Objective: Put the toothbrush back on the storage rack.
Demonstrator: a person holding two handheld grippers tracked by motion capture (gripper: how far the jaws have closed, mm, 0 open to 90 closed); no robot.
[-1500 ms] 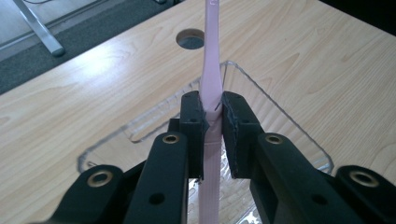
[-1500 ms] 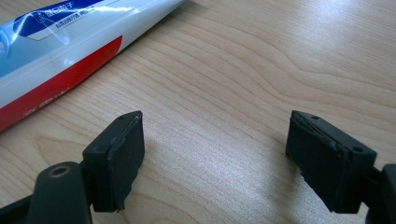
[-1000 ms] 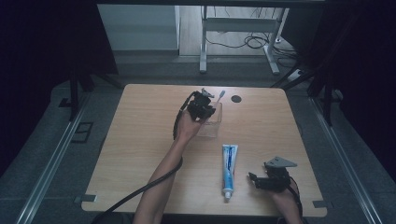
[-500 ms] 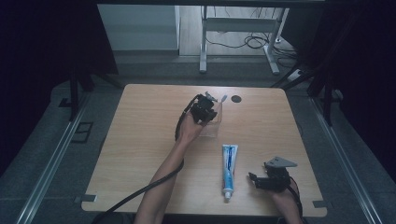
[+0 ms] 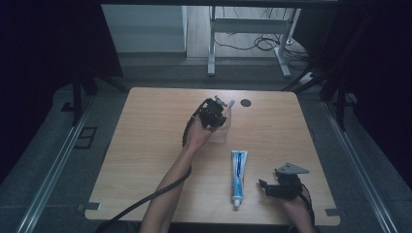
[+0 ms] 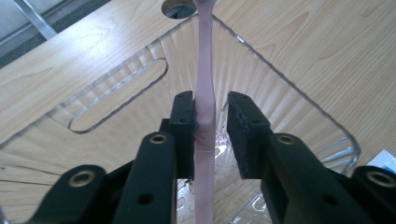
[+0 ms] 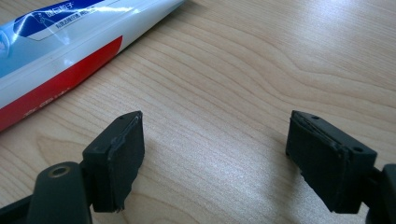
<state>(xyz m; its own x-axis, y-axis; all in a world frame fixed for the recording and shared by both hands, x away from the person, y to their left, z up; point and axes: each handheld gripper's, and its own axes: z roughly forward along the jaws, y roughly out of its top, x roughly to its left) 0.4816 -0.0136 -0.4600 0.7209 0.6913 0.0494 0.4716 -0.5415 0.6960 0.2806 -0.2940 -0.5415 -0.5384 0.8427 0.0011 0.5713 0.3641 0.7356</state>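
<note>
My left gripper [image 5: 217,112] is up in the centre of the high view, hovering over the clear plastic holder [image 5: 221,131], and its jaws have just been opening. In the left gripper view the pink toothbrush [image 6: 205,88] runs straight up the middle of the frame, its handle between my pads; the left pad [image 6: 183,122] looks to be just brushing it while the other stands clear, so I'm letting go, not clamping. The brush leans across the holder's ribbed wall [image 6: 140,93] with its head up at the top edge by a dark round hole in the table [image 6: 177,6]. So I judge this is the release step: toothbrush dropped into the holder. Next I'd widen the jaws a touch more and lift straight back along the handle, so I don't drag the brush out or tip the light holder. Down in the lower right of the high view, my right gripper [image 5: 277,187] waits near the table, jaws standing wide apart with nothing between them, just beside the toothpaste tube [image 5: 238,170], which lies flat at lower centre and looks like the next pick.
</note>
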